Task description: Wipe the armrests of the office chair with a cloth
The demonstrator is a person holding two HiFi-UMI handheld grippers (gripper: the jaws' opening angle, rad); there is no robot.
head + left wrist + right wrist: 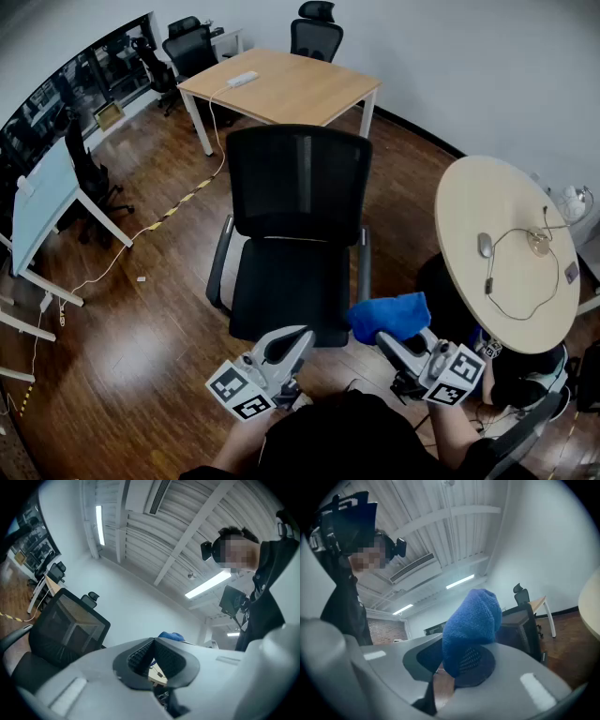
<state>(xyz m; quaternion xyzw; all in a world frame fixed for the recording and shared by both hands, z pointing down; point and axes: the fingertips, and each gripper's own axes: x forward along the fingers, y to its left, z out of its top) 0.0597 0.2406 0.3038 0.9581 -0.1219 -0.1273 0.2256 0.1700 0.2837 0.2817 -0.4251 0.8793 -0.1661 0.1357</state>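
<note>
The person's dark clothing [349, 439] fills the bottom edge of the head view, nearer than the office chair [298, 187], and both grippers are held out from it toward that chair.

The office chair, black with a mesh back, is seen with its seat turned toward the person. A rectangular wooden desk [281, 89] is set behind the chair's back, and a round table [506, 216] is placed to the chair's side where the right gripper is. A white desk [42, 202] is seen well away on the chair's opposite side. Two further black chairs [316, 28] are visible beyond the wooden desk.

The two armrests are seen at the seat's sides, one [218, 262] on the left gripper's side and one [364, 262] on the right gripper's.

A blue cloth [389, 316] is held over the front corner of the chair's seat, just beside the near end of the latter armrest; whether it touches the chair cannot be told. It is clamped by the right gripper [382, 336], whose jaws are closed on its bunched lower end.

The left gripper [300, 336] is held before the seat's front edge, its jaws parted by only a narrow gap, with nothing gripped between them.

A mouse [485, 245] is seen on the round table.
</note>
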